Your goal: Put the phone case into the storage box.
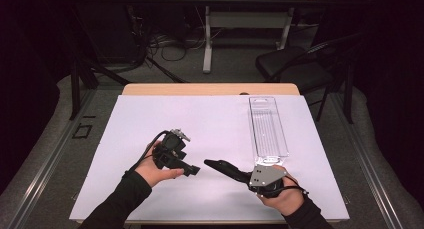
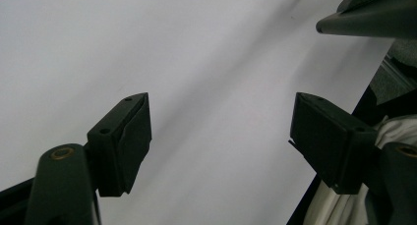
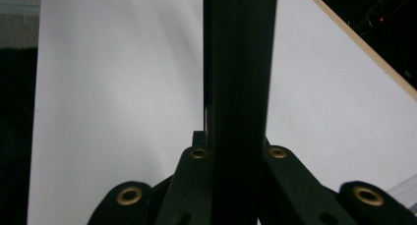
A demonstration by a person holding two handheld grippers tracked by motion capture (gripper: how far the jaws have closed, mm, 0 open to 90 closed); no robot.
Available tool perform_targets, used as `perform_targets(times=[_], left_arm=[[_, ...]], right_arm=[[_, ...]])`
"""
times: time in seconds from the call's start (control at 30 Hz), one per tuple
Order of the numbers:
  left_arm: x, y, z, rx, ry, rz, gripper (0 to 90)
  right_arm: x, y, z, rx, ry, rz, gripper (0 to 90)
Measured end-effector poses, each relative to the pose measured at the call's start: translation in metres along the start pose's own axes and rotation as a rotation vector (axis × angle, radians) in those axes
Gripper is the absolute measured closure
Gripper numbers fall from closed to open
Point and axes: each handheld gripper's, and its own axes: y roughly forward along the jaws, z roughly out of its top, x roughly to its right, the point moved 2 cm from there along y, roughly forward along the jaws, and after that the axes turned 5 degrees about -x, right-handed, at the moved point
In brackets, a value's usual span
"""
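Note:
A person holds a black gripper in each hand over a white sheet (image 1: 200, 124) that covers the table. My left gripper (image 1: 192, 170) is at centre left, its jaws aimed to the right. In the left gripper view, my left gripper (image 2: 221, 107) stands open, with nothing but bare sheet between its pads. My right gripper (image 1: 210, 163), with a grey plate on top, lies low at the right front and points left toward the other one. In the right gripper view, my right gripper (image 3: 240, 18) is shut with nothing in it. Its tip (image 2: 364, 18) reaches into the left gripper view at the upper right.
A long clear plastic tray (image 1: 268, 126) lies on the sheet at the right, just beyond the right hand. The wooden table edge (image 3: 364, 53) runs along the sheet's far side. A black chair (image 1: 295, 64) and another desk (image 1: 250, 9) stand behind the table.

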Motion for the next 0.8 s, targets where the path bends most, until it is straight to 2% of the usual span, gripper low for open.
perform_targets(times=[0.1,0.27,0.5,0.73,0.8], left_arm=[[0.001,0.001,0.001,0.018,0.002,-0.002,25.2],[0.003,0.003,0.003,0.038,-0.001,-0.032,27.6],[0.007,0.005,0.006,0.075,-0.003,-0.066,28.3],[0.007,0.004,0.008,0.123,-0.037,-0.084,28.0],[0.007,0.002,0.009,0.138,-0.03,-0.083,27.8]], right_arm=[[0.003,0.001,-0.001,0.018,0.07,0.021,88.7],[0.008,0.004,-0.003,0.047,0.172,0.053,88.7],[0.01,0.007,0.0,0.086,0.243,0.087,88.7],[0.011,0.011,0.0,0.078,0.285,0.075,88.7],[0.011,0.012,0.0,0.086,0.302,0.08,88.7]])
